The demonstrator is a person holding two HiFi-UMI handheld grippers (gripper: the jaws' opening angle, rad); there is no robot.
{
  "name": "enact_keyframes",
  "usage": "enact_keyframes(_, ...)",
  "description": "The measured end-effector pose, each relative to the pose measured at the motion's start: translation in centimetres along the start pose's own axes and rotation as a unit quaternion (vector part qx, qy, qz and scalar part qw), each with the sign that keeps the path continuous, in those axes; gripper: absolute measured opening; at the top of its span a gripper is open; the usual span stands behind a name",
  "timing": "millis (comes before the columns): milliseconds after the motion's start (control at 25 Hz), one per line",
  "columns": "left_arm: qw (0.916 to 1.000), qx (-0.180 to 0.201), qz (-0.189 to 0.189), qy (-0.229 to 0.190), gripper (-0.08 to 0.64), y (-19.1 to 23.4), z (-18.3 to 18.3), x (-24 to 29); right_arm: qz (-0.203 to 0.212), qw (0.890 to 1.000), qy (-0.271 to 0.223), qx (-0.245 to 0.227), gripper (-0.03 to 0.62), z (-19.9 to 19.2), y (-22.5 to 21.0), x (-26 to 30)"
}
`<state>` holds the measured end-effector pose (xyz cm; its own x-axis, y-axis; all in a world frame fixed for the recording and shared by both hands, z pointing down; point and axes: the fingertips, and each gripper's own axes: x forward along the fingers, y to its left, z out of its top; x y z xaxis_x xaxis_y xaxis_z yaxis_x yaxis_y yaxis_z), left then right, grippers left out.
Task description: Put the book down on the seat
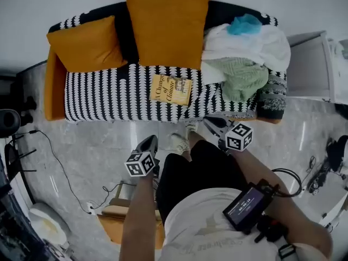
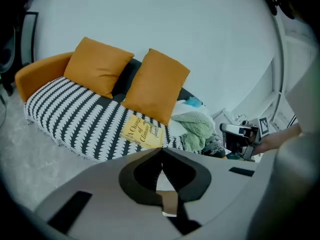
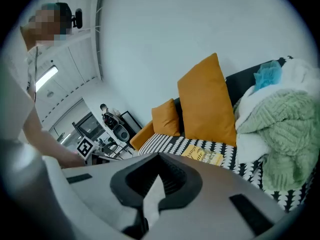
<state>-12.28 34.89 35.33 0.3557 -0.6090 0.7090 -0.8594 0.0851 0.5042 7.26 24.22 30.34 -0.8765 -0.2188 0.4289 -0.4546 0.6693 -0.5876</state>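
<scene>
The yellow book (image 1: 171, 89) is seen lying flat on the seat of the sofa (image 1: 103, 99), on the black-and-white patterned cover, just in front of the larger orange cushion (image 1: 168, 23) and beside a heap of green and white laundry (image 1: 244, 58). A smaller orange cushion (image 1: 87, 42) is propped against the backrest further to the left.

Both claws are held clear of the sofa, over the grey floor (image 1: 81, 151) in front of it, and the book is touched by neither. The left claw (image 1: 149, 141) is pointed towards the seat, with the book lying ahead of it and a little to its right. The right claw (image 1: 213, 122) is held nearer the sofa's front edge, with the book ahead and to its left.

In the left gripper view the jaws of the left claw (image 2: 161, 152) are pressed together with nothing between them, and the book (image 2: 142, 131) is seen just above their tips. In the right gripper view the jaws of the right claw (image 3: 159, 156) are likewise closed on nothing, the book (image 3: 202, 155) being shown beyond them.
</scene>
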Motion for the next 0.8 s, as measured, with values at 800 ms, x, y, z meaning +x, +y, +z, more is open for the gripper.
enact_keyframes(800,0.991,0.032,-0.056,-0.117,0.012,-8.5,9.2,-8.8,0.016,0.995,-0.041,-0.094,0.014,9.5,7.1,-3.8)
